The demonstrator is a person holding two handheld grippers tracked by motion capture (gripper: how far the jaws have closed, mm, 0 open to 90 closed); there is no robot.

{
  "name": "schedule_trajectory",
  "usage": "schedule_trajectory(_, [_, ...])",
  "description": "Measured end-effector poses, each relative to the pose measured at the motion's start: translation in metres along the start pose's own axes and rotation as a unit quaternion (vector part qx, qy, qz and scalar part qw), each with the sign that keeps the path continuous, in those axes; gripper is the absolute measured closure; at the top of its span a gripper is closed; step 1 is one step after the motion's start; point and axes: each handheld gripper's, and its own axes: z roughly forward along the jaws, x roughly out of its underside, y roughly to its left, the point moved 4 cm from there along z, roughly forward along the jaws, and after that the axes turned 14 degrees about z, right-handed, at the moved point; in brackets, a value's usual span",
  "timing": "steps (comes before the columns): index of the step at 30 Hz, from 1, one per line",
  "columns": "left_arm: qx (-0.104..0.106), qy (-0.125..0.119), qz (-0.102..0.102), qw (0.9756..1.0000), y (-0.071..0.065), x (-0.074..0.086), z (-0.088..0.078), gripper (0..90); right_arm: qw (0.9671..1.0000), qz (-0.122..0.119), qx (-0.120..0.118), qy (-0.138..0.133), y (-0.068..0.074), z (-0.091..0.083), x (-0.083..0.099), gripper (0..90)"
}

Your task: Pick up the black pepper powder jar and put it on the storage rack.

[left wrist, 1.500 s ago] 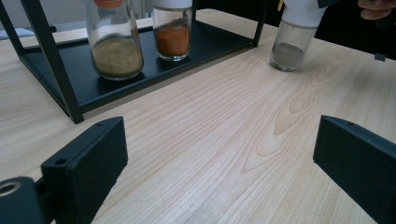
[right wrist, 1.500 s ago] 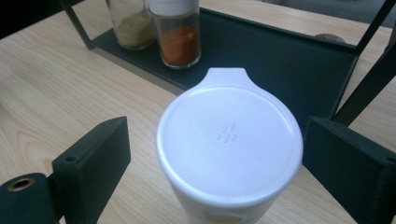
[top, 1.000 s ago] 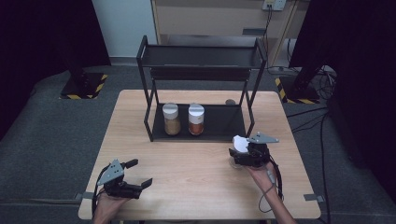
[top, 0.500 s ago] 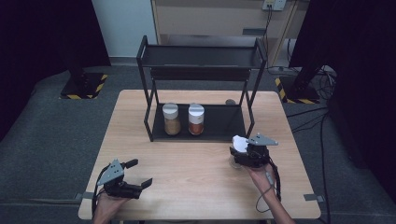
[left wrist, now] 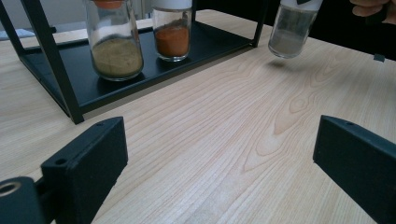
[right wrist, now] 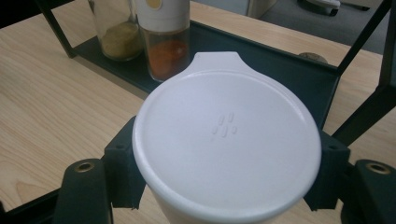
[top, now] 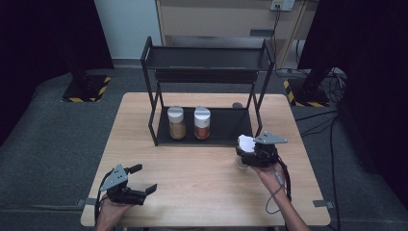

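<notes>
One spice jar [top: 244,150] upright, lid up, clamped in right hand-held gripper [top: 250,153]

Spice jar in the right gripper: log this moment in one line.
right gripper: shut on spice jar, lifted off table | left gripper: open | rack: two jars on lower shelf

In the right gripper view the white lid [right wrist: 227,135] hides the jar's body and contents, and the bottom edge cuts it at 6 o'clock. At 12 o'clock the top edge crops the rack [right wrist: 261,56] and the yellow jar [right wrist: 116,32]. In the left gripper view the held jar's [left wrist: 292,30] cap is cut off at 1 o'clock, and both rack jars lose their tops
</notes>
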Motion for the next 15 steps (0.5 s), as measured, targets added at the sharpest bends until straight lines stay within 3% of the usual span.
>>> schedule_trajectory(15, [0.000, -0.001, -0.001, 1.0000, 0.000, 0.000, 0.000, 2.2, 1.0000, -0.006, 0.002, -0.007, 0.008, 0.010, -0.035, 30.9])
